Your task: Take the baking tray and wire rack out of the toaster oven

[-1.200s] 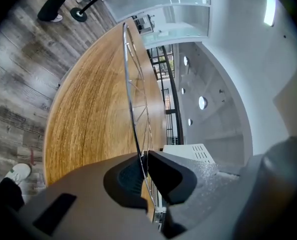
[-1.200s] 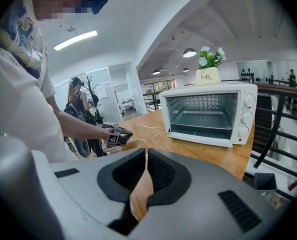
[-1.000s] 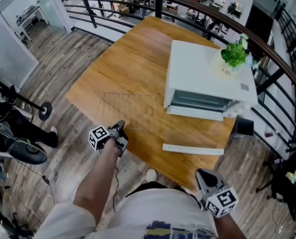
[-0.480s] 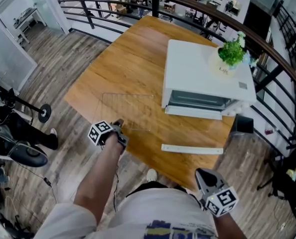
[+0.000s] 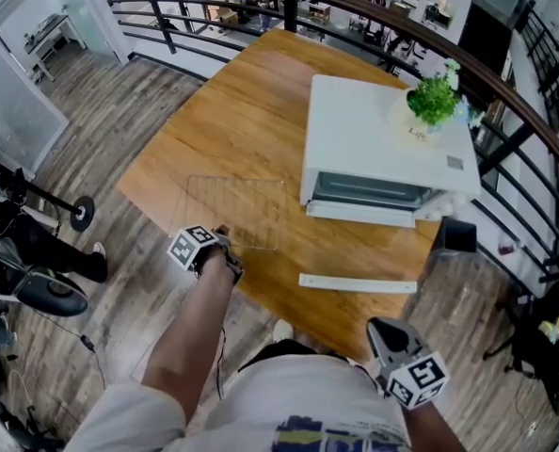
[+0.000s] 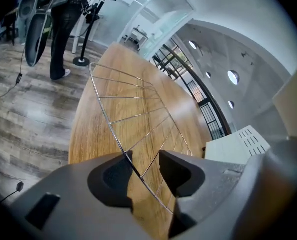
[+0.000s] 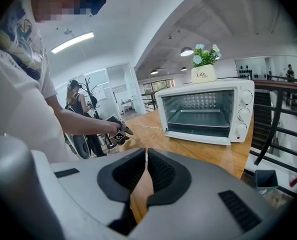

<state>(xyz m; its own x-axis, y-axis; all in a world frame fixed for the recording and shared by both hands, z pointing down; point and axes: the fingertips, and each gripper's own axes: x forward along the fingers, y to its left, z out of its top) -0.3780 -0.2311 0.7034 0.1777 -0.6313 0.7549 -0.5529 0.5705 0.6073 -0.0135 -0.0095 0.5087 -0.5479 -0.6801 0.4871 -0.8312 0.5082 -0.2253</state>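
Resting flat on the table (image 5: 232, 111), the wire rack (image 5: 234, 213) lies at 8 o'clock of the toaster oven (image 5: 374, 130), already out. Left gripper (image 6: 144, 162) sits at the rack's 7 o'clock corner. Its jaws have just been opening and now stand apart, edge wire loose between them; release step, I judge. Its marker cube has rolled since the earlier frame; rack unmoved. Right gripper (image 7: 146, 159) closed, empty. Next: back the left off without snagging. Pale strip (image 5: 358, 283) at the oven's 6 o'clock, tray or not, cannot tell.

Left tool (image 6: 144, 166) just opened, wire rack (image 6: 112, 126) between its jaws.
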